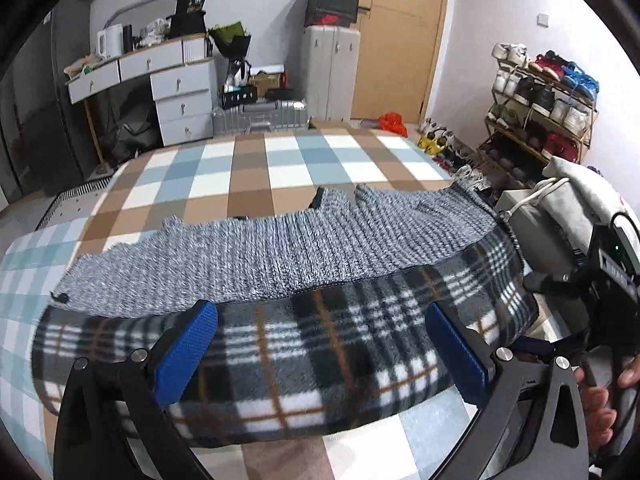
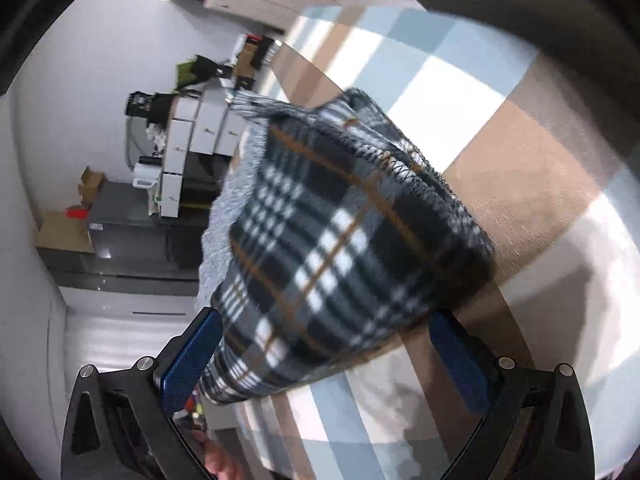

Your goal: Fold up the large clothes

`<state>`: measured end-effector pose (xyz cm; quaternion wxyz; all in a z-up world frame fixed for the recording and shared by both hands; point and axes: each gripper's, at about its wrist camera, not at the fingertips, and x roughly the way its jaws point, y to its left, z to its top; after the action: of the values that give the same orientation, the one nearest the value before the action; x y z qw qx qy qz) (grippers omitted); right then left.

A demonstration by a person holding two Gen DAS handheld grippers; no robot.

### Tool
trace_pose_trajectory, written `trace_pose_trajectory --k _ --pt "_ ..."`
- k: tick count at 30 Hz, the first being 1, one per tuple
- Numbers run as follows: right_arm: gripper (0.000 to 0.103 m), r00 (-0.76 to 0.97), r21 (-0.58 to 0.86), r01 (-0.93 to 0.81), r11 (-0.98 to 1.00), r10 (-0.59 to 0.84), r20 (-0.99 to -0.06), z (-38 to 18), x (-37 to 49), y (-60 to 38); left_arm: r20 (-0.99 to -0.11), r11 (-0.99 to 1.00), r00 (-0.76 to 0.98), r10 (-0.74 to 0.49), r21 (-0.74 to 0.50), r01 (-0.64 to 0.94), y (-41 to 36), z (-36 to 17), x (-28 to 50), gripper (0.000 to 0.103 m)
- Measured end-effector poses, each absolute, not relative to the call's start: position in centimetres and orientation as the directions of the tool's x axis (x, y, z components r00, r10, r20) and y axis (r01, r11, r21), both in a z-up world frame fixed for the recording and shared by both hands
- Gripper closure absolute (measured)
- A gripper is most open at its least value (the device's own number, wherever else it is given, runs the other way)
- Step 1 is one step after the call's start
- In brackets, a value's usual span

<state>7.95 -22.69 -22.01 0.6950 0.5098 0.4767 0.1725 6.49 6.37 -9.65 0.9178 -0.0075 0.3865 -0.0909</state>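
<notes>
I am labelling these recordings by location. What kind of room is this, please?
Most likely a bedroom in a home: a bed with a checked sheet, a white desk with drawers, a shoe rack by the wall and suitcases near the wooden door.

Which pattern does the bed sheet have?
The bed sheet has brown, light blue and white checks, clearest in the left wrist view.

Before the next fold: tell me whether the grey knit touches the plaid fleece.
Touching. Left wrist view shows the grey knit lying directly on the plaid fleece, edges overlapping.
</notes>
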Motion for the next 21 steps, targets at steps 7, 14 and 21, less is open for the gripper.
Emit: trace_pose_trajectory --k 7,14,21 --pt "0.0 0.485 0.838 0.232 0.494 0.688 -0.54 -21.4 10.4 -21.4 -0.759 0.993 0.643 -0.1 -0.039 0.108 7.5 -11.4 7.5 0.001" --pt "0.0 0.605 0.801 0.128 0.585 0.594 -0.531 -20.7 10.2 -19.5 -0.789 0.993 0.604 -0.111 -0.064 0.099 8.8 -12.0 7.8 0.001" --pt "0.076 0.671 0.85 0.104 0.517 0.594 -0.443 -21.5 9.8 -22.0 -0.795 0.99 0.59 -0.139 -0.099 0.1 9.1 -12.1 7.9 0.001"
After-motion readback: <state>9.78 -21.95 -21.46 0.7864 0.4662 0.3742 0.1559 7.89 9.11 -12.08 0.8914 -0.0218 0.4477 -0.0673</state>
